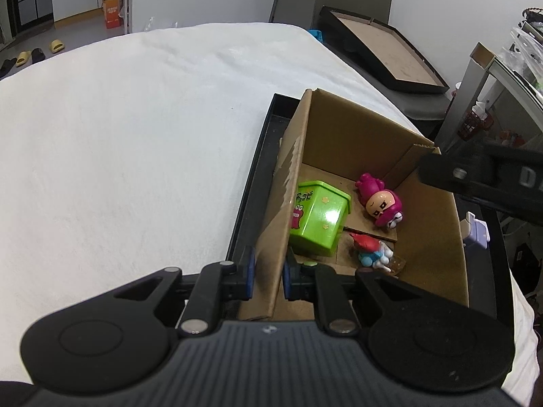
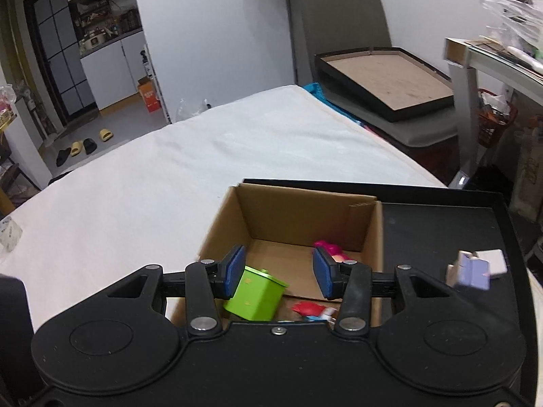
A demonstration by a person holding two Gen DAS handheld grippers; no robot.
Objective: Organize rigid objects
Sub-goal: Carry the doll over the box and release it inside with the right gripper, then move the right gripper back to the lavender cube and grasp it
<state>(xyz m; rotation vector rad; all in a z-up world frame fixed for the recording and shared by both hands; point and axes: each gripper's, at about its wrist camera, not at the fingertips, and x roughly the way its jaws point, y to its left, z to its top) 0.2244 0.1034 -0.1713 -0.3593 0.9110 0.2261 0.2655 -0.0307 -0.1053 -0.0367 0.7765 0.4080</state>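
A cardboard box (image 1: 339, 129) stands in a black tray (image 1: 251, 196) on the white-covered table. Inside lie a green tin (image 1: 319, 217), a pink-hooded figure (image 1: 380, 203) and a small red and blue figure (image 1: 370, 251). My left gripper (image 1: 268, 273) is shut on the box's left wall, one pad on each side. My right gripper (image 2: 279, 271) hovers over the box (image 2: 298, 213), open, with nothing between its blue pads; the green tin (image 2: 254, 298) shows below them. A small purple and white toy (image 2: 475, 268) stands on the tray (image 2: 441, 237) to the right of the box.
The white cloth (image 1: 135, 135) stretches left and far of the tray. A grey chair (image 2: 339, 17) holding a black-framed board (image 2: 390, 74) stands beyond the table's far right edge. A cluttered shelf (image 2: 502, 68) is at the right. A tape roll (image 2: 8, 234) sits at the left.
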